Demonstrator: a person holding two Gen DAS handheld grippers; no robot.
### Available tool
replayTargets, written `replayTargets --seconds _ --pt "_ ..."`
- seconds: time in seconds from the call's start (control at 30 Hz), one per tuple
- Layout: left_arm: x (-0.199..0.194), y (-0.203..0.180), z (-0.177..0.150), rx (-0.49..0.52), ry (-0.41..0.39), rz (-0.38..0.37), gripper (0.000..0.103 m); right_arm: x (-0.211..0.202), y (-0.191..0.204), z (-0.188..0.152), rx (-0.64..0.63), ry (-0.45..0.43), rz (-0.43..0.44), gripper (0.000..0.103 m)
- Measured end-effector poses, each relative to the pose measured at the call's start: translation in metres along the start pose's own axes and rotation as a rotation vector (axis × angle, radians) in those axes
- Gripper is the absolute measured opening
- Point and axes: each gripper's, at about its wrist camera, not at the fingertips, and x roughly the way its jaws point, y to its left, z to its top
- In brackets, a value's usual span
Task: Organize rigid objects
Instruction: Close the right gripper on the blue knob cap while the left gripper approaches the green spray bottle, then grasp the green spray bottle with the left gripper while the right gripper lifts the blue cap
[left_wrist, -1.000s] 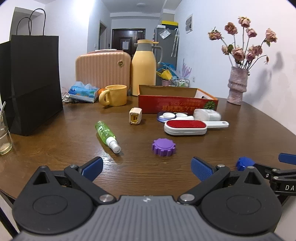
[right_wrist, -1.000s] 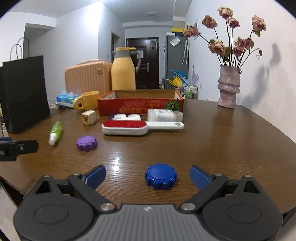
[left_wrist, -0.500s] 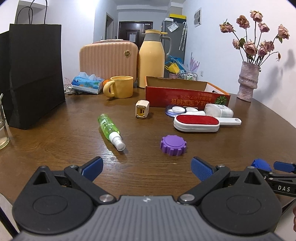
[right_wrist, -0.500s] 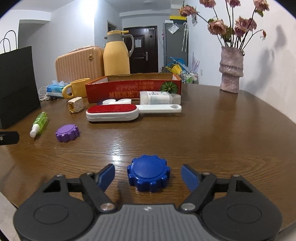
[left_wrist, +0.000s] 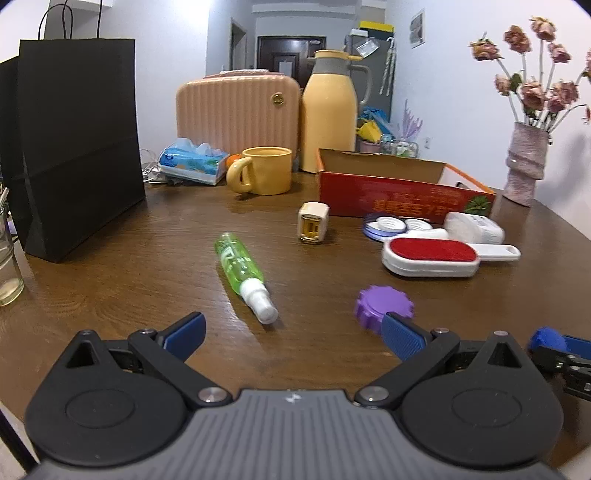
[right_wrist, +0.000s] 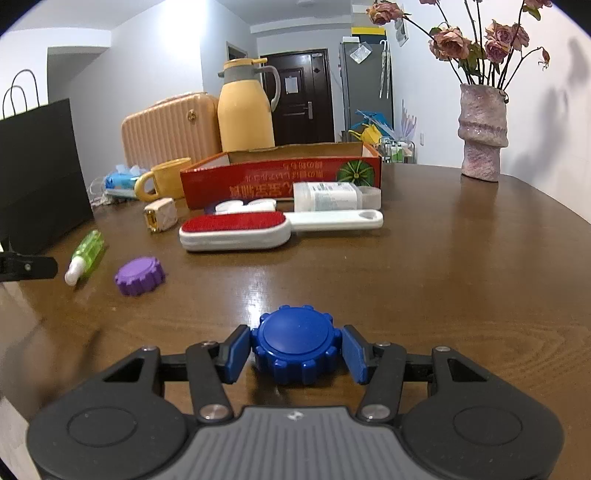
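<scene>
- Two blue pads of the right gripper press the sides of the blue ridged cap, its jaws narrowed around it; the cap sits on the wooden counter near its front edge.
- Left of that, a purple ridged cap lies flat, with a green spray bottle on its side just beyond.
- Farther back, a red-faced lint brush with a white handle lies across the counter, a white bottle on its side behind it and a small cream plug adapter to the left.
- Behind these stands an open red cardboard box.
- Jaws of the left gripper are spread wide, holding nothing, with the spray bottle's nozzle just ahead between them.
</scene>
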Motion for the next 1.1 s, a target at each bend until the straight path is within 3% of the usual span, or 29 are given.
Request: replayTargets --seconds 0.13,0.4,1.0,1.1 --pt "0.015 0.012 0.012 -0.038 0.016 0.009 0.103 0.006 -0.002 0.009 0.01 -0.018 0.004 0.053" --pt "0.046 0.02 0.028 -0.021 0.03 0.072 0.103 0.024 -0.008 0.029 0.014 -0.029 -0.007 0.053" --pt "0.132 0.026 0.047 -0.052 0.176 0.255 0.103 0.055 -0.005 0.058 0.014 -0.024 -0.02 0.053" --pt "0.138 0.029 0.047 -0.072 0.196 0.257 0.097 0.057 -0.004 0.06 0.014 -0.022 -0.019 0.053"
